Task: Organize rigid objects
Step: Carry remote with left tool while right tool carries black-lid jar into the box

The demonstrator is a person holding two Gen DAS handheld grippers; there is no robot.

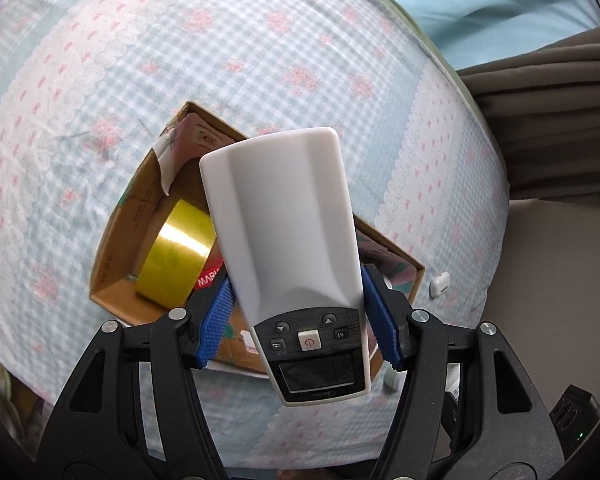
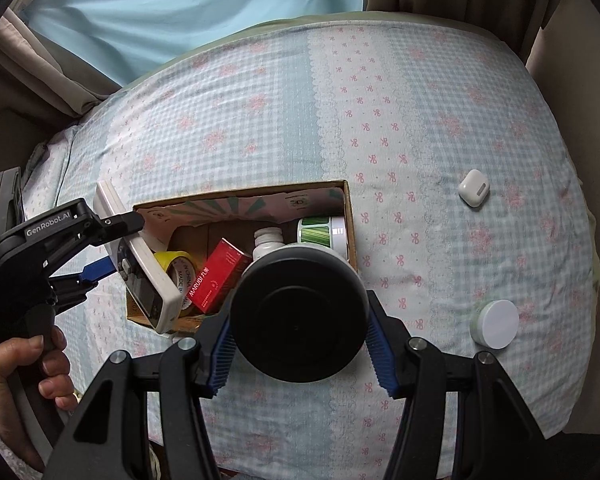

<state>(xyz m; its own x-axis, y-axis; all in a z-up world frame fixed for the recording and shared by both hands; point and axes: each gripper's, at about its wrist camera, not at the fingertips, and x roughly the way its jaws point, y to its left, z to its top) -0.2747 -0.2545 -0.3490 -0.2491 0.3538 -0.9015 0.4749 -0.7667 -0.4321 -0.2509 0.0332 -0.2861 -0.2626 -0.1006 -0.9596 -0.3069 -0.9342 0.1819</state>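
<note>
Jaws of the left gripper point(image 1: 300, 312) pinch a white remote point(image 1: 284, 220) above the cardboard box point(image 2: 350, 216) on the bed point(image 2: 440, 120); right gripper point(image 2: 300, 344) pinches what seems a black round lid point(image 2: 300, 312).

A bedsheet point(image 2: 440, 120), checked in pale blue and white with pink bow and flower prints and scalloped lace-like bands, fills most of both views. A light blue curtain point(image 2: 172, 12) hangs across the upper left of the right wrist view and the upper right of the left wrist view, with grey-brown drapes point(image 1: 548, 128) beside it along the right edge of the left wrist view. A black power strip point(image 1: 576, 416) lies at the lower right corner of the left wrist view.
</note>
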